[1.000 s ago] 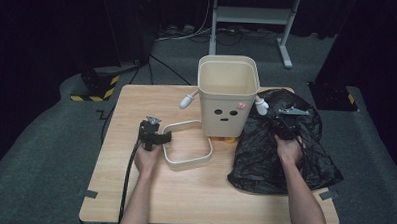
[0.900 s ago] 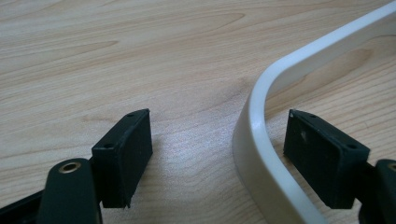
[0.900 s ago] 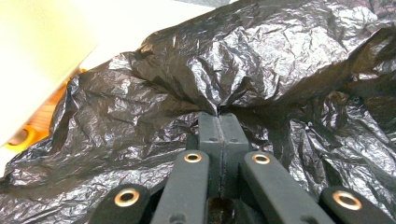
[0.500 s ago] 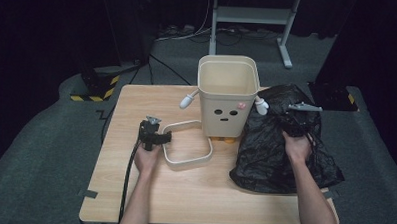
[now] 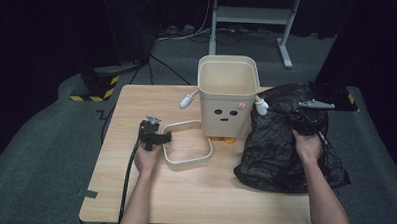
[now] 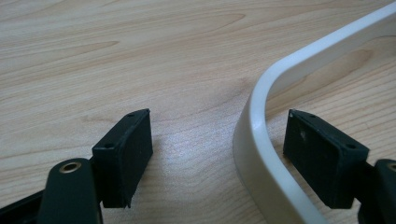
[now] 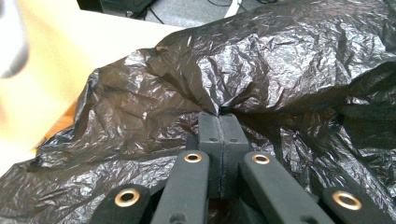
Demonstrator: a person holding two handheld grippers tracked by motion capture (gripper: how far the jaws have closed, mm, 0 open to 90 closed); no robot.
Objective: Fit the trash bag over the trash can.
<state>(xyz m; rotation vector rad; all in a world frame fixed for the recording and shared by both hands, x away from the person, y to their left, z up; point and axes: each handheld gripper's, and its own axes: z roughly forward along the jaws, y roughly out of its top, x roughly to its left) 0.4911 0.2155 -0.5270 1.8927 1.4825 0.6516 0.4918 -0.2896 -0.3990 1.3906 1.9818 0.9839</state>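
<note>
Right gripper (image 7: 219,116): jaws pinched on a fold of the black bag (image 5: 280,140), right of frame.
Left gripper (image 6: 219,154): jaws apart, straddling the bin ring (image 6: 261,140), centre-left.
Advice: lift the fold straight up, keeping clear of the bin (image 5: 227,93).

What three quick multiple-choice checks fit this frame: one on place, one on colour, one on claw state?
1. Where does the white frame lie?
A. on the table, in front of the bin
B. inside the bin
C. on the bag

2. What colour is the bag?
A. white
B. black
C. blue

3. How does the right claw stand?
A. wide open above the bag
B. shut on the bin's rim
C. shut on a fold of the bag

Key: 1 A, the frame rests flat on the table before the bin. 2 B, the crinkled plastic is black in both views. 3 C, the jaws meet with plastic pinched at their tips in the right gripper view.
</note>
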